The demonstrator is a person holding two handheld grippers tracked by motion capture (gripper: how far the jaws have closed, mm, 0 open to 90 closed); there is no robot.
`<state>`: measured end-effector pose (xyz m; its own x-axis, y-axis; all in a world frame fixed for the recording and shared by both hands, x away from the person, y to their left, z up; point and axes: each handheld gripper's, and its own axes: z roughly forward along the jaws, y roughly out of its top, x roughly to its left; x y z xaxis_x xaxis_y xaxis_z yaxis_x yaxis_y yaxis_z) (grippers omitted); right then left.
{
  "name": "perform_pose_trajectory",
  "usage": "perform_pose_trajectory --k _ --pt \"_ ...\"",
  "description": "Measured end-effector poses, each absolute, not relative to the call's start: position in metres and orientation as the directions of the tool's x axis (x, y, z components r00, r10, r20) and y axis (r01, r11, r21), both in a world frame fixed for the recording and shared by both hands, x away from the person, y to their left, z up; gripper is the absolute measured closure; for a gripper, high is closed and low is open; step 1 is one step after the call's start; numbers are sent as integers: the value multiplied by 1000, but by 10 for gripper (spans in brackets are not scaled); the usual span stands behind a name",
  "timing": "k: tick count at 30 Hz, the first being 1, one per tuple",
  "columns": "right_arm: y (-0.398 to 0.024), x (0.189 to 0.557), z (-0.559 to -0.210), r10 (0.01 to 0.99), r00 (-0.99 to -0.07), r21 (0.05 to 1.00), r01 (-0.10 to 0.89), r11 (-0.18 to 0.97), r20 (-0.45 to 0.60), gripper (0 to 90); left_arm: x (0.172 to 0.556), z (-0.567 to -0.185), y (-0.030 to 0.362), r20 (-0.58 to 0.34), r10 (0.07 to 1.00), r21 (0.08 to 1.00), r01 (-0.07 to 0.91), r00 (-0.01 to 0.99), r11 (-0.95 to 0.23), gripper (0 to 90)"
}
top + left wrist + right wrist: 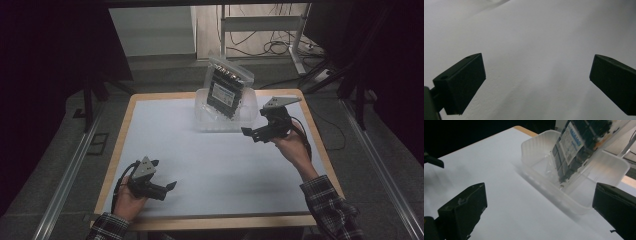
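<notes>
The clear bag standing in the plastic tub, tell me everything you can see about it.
The clear bag is a see-through plastic pouch with a strip along its top edge. It holds a dark flat item bearing a pale label with print too small to read. It stands tilted, its bottom end down inside the translucent plastic tub at the table's far edge. Only the tub touches it; the right gripper hovers nearby, fingers apart.

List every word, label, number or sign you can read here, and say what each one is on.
No text can be read.
White label on the dark contents of the clear bag standing in the clear tub: print shows, too small in the high view, too blurred in the right gripper view.
Left tongs, right tongs and table: no markings seen.
</notes>
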<state>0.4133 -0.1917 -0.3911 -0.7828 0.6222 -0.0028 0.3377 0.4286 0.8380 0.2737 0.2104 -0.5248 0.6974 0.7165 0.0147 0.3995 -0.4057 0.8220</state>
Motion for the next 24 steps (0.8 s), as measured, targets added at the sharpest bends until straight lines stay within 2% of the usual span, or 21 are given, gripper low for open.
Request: perform_pose_trajectory --k 15,24 --pt "-205 376 -425 626 -780 827 339 449 -20 0 274 -525 209 18 715 819 400 699 -411 0" --pt "-214 359 -431 632 -773 822 330 464 -47 0 274 -525 209 22 715 818 399 698 -415 0"
